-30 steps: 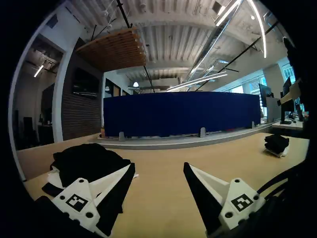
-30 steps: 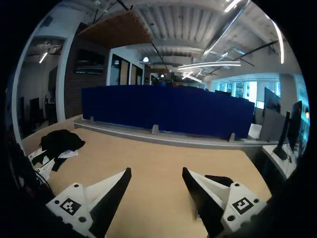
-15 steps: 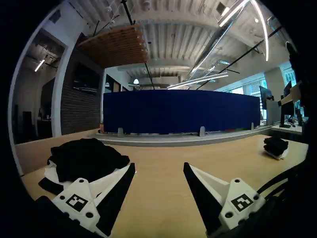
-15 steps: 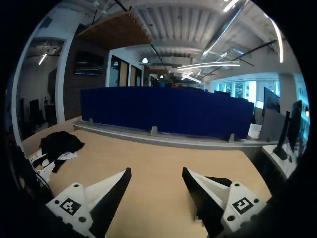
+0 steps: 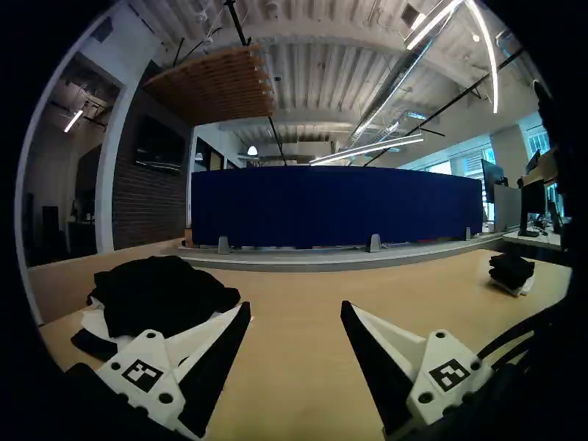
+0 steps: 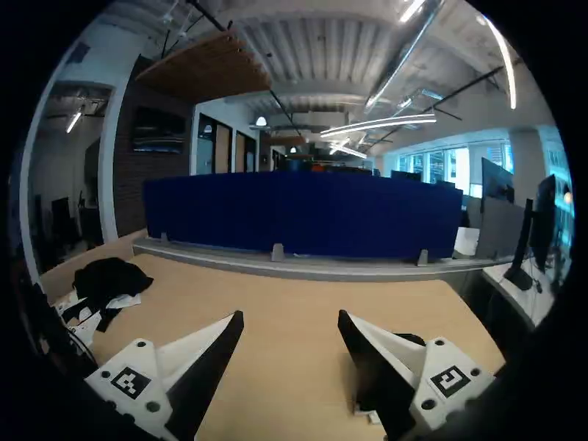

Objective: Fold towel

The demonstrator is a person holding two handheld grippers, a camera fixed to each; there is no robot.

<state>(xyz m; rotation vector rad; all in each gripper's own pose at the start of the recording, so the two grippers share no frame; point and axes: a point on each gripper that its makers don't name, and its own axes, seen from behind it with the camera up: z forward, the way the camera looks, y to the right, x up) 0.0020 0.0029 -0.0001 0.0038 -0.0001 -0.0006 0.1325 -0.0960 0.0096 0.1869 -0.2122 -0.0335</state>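
The right gripper [image 6: 289,314] is tilting up slightly against a second ago; it and the left gripper [image 5: 294,305] are gaping wide, holding nothing; the crumpled black towel [image 5: 158,294] is lying on the table [image 5: 309,294] just beyond the left one; apparently the reach is starting, calling for an edge pinch; I am counting two grippers, one crumpled towel, one folded stack [image 5: 512,270].

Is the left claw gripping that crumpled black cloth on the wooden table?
No, the left gripper is open and empty; the crumpled black cloth lies loose beyond it.
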